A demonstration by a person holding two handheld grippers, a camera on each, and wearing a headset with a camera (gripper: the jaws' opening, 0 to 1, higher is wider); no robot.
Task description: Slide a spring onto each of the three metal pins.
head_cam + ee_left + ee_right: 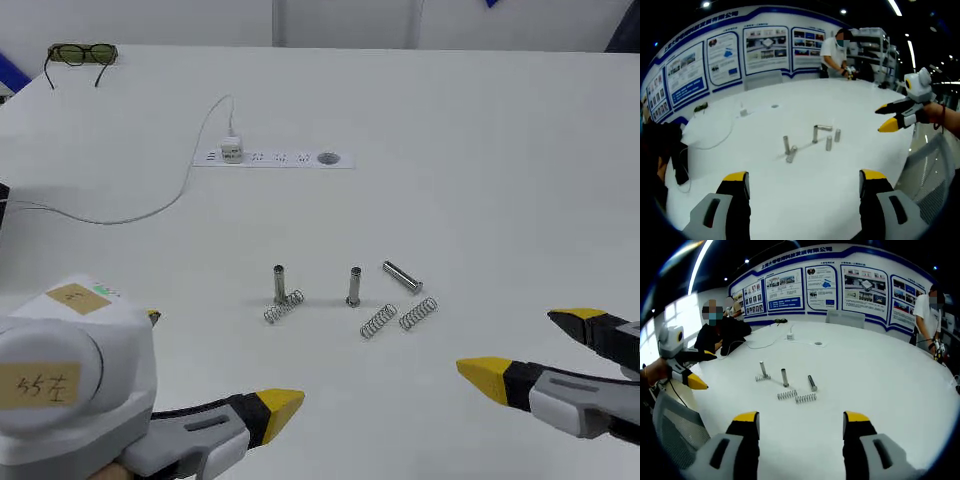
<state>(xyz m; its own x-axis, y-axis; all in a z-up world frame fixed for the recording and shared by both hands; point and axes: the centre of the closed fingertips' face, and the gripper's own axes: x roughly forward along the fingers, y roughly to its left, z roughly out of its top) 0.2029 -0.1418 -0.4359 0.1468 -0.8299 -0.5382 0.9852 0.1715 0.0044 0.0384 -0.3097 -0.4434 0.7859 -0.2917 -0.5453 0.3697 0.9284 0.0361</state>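
Left claw point(805, 176), right claw point(801, 416), both parted

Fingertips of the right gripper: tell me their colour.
Yellow fingertips, clearest in the right gripper view.

table point(480, 200): white, flat
pins: left pin point(279, 283) and middle pin point(354, 286) upright; right pin point(402, 277) lying flat
springs: left spring point(283, 306) at left pin's base, maybe touching; middle spring point(378, 321) and right spring point(418, 313) side by side
power strip point(275, 158): far centre, plug point(231, 151) in it, cable point(170, 200) trailing left
glasses point(80, 55): far left corner
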